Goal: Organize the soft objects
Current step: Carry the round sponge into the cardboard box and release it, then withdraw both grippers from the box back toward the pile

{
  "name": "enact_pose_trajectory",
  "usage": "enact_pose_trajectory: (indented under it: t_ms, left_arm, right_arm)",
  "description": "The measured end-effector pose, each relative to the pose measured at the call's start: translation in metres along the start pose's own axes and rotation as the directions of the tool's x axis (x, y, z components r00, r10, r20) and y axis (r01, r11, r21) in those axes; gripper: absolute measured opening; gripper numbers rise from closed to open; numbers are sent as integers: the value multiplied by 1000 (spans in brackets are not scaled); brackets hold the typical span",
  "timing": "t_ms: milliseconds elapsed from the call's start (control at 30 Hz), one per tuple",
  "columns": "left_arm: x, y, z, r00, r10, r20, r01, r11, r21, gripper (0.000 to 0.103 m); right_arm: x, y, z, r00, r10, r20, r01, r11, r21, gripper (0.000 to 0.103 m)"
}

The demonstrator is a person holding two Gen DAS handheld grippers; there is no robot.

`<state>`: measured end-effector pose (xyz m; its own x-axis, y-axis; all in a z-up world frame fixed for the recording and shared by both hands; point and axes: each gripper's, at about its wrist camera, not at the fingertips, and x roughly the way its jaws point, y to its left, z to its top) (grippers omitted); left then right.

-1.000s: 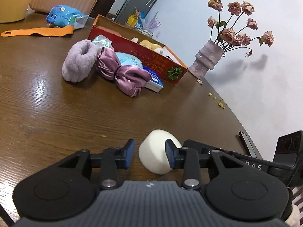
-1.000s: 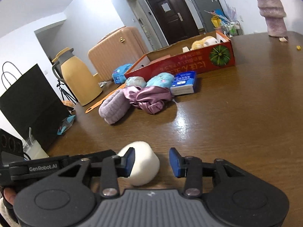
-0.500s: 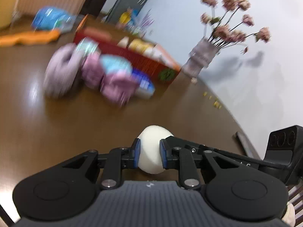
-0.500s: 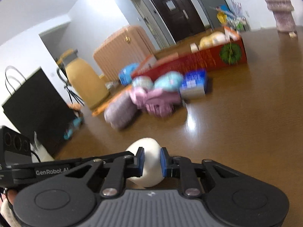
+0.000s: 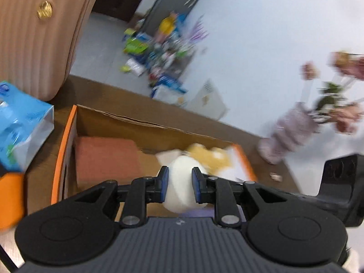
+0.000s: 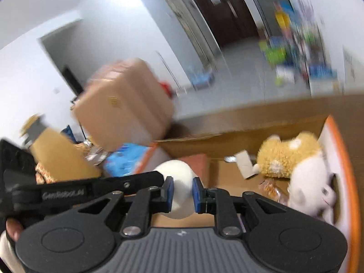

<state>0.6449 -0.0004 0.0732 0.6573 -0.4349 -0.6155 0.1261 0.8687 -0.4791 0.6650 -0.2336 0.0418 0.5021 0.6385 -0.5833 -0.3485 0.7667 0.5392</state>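
I am carrying the white foam ball, squeezed by both my left gripper and right gripper, above the open cardboard box beside the plush toy. Next, I judge, comes lowering and releasing together.

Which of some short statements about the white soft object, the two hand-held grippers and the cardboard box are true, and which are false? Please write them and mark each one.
1. Both hand-held grippers pinch the same white soft object. True: the left hand-held gripper and the right hand-held gripper each squeeze it between blue pads.
2. The white object lies on the table. False: it is held in the air over the open cardboard box.
3. The box is empty. False: a yellow plush toy and a white plush toy lie inside.
4. A blue plastic package lies outside the box. True.
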Motion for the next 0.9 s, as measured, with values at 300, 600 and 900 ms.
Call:
enact_pose_trajectory:
  t_ms: [300, 600, 900]
  left_arm:
    - [75, 2, 1, 985, 156, -79, -149, 985, 85, 16]
    - [-30, -32, -7, 979, 193, 59, -202, 955, 219, 33]
    - [-164, -60, -71, 947, 258, 193, -310, 893, 327, 79]
  right_arm:
    - [61, -37, 9, 974, -204, -103, 205, 979, 0, 21]
    - [-15, -7, 7, 973, -231, 7, 230, 968, -97, 29]
    - [-176, 48, -53, 922, -338, 189, 379, 891, -251, 93]
